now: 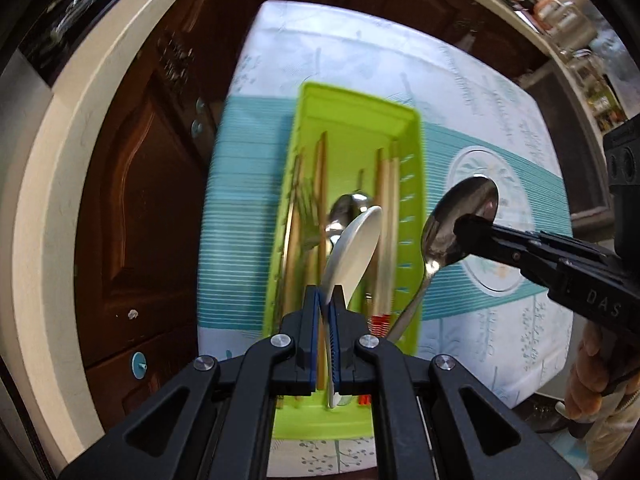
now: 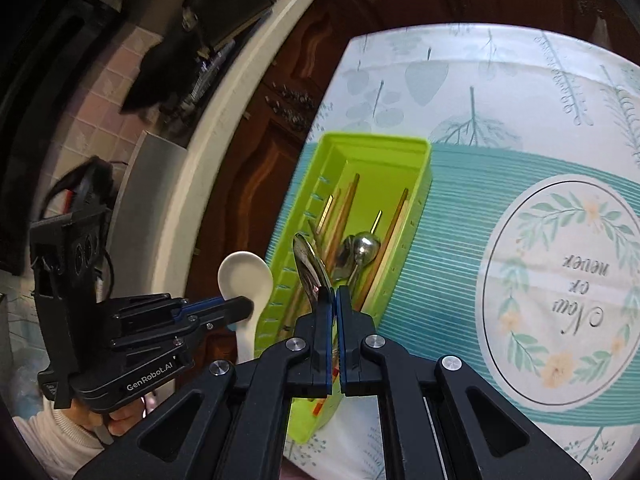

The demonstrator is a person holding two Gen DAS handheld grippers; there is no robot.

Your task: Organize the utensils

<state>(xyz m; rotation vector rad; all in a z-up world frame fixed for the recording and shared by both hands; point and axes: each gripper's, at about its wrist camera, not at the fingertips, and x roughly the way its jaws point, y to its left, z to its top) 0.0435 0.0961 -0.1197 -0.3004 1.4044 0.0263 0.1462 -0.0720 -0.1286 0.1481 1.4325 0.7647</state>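
Observation:
A lime-green utensil tray (image 1: 410,184) (image 2: 424,184) lies on the patterned tablecloth, holding wooden chopsticks (image 1: 320,200) (image 2: 348,208) and metal spoons (image 1: 346,208) (image 2: 362,248). My left gripper (image 1: 328,294) is shut on a white ceramic spoon (image 1: 354,248), held above the tray; the right wrist view shows that spoon (image 2: 244,276) in the left gripper (image 2: 244,306). My right gripper (image 2: 334,294) is shut on a steel spoon (image 2: 310,264), its bowl pointing away. From the left wrist view the right gripper (image 1: 466,230) clamps this steel spoon (image 1: 460,224) to the tray's right.
The tablecloth (image 1: 480,120) (image 2: 500,120) has a teal band and a round floral print (image 2: 568,292). Dark wooden cabinet doors (image 1: 140,200) and a pale countertop edge (image 1: 52,184) run along the table's side. Jars stand on a shelf (image 1: 568,20). A hand (image 1: 592,384) holds the right tool.

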